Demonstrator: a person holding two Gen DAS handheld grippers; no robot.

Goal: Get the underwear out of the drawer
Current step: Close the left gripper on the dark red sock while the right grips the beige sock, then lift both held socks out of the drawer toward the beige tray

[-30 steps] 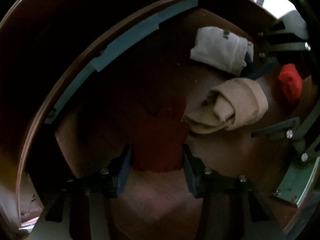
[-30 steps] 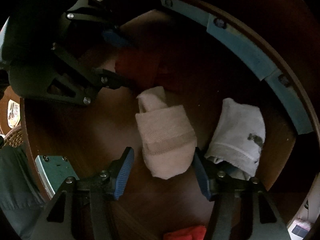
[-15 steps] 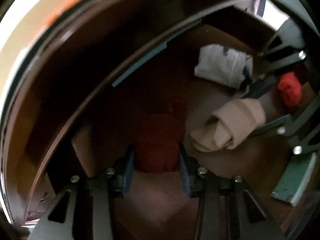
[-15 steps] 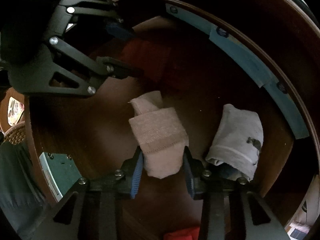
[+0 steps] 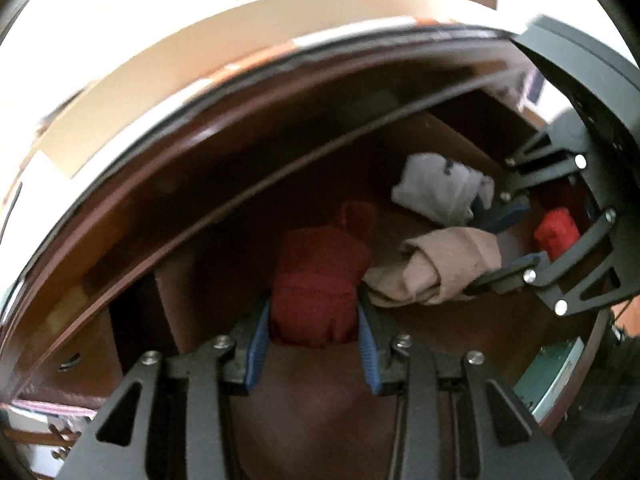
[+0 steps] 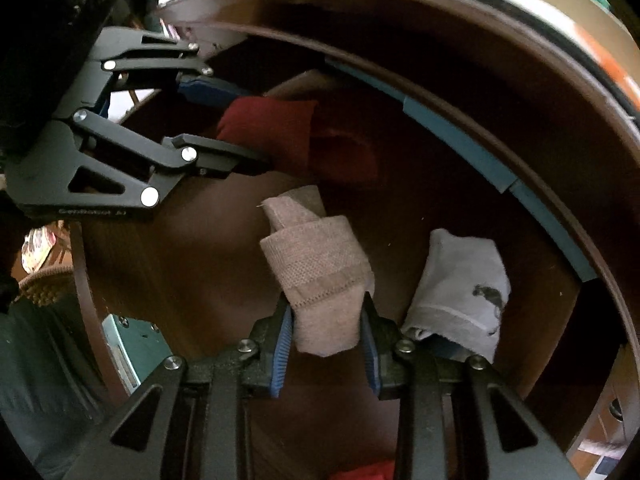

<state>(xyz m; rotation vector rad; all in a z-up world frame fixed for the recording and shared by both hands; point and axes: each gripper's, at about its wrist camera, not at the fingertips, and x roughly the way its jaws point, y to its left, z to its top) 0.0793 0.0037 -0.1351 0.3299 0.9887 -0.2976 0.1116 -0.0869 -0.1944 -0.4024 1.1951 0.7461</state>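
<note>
In the open brown drawer (image 5: pixel 240 168) lie rolled pieces of underwear. My left gripper (image 5: pixel 316 312) is shut on a dark red roll (image 5: pixel 320 280) and holds it above the drawer floor; the right wrist view shows this left gripper (image 6: pixel 240 128) and the red roll (image 6: pixel 272 128) at upper left. My right gripper (image 6: pixel 326 320) has its jaws closing, and both blue pads press on a beige roll (image 6: pixel 316 256). That beige roll (image 5: pixel 440 268) and the right gripper (image 5: pixel 496 244) appear at right in the left wrist view. A white roll (image 6: pixel 460 292) lies to the right of the beige one.
A small bright red item (image 5: pixel 558 232) lies behind the right gripper. A blue strip (image 6: pixel 460 140) lines the drawer's far wall. The cream cabinet top (image 5: pixel 240 60) runs above the drawer opening. A green bracket (image 5: pixel 548 376) sits at the near drawer edge.
The left gripper has risen with the dark red roll, bringing the cabinet top into view. The right gripper's jaws have narrowed from wide open onto the beige roll.
</note>
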